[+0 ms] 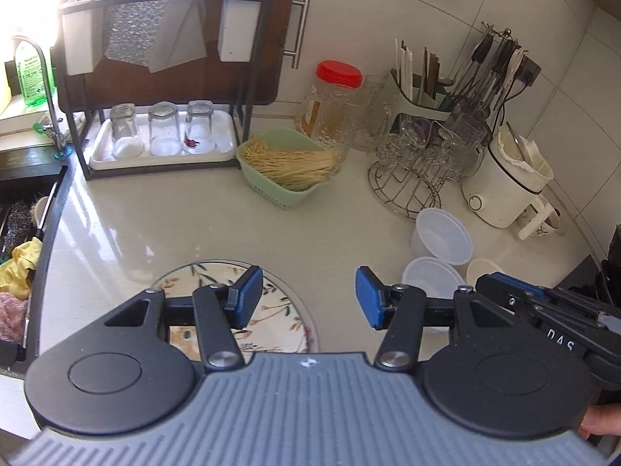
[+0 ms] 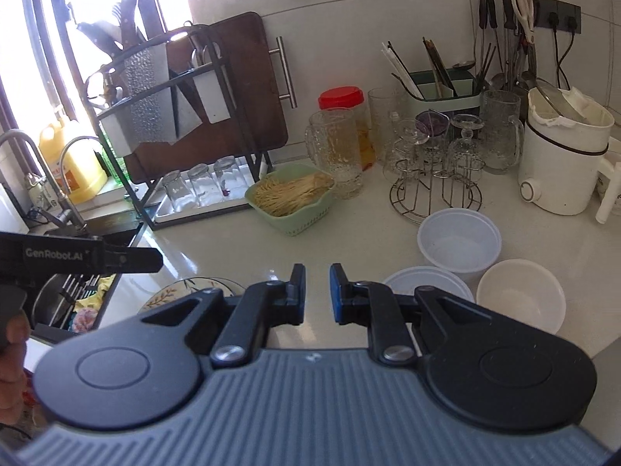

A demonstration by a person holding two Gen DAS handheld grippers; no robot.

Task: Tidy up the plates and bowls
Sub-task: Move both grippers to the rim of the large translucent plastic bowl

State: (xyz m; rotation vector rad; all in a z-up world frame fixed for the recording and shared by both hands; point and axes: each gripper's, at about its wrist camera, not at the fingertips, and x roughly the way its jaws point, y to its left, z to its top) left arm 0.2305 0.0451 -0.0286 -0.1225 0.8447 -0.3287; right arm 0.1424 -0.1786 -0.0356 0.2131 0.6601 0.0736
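Observation:
A floral plate [image 1: 283, 310] lies flat on the pale counter, partly under my left gripper [image 1: 308, 297], which stands open above it with nothing between its fingers. To the right sit two white plastic bowls [image 1: 444, 239] [image 1: 429, 275] and a cream bowl [image 1: 481, 270]. In the right wrist view the same bowls [image 2: 460, 240] [image 2: 427, 281] [image 2: 520, 295] stand just right of my right gripper [image 2: 317, 291], which is shut on nothing and hovers over bare counter. The plate's rim [image 2: 186, 291] shows at the lower left, and the left gripper's finger [image 2: 116, 260] reaches in from the left.
A green basket of dry noodles [image 1: 289, 165] sits mid-counter. Behind it are a black rack with upturned glasses on a white tray [image 1: 163, 132], a red-lidded jar [image 1: 333, 105], a wire glass stand [image 1: 415, 171] and a white cooker [image 1: 508, 182]. The sink [image 1: 23, 240] borders the left.

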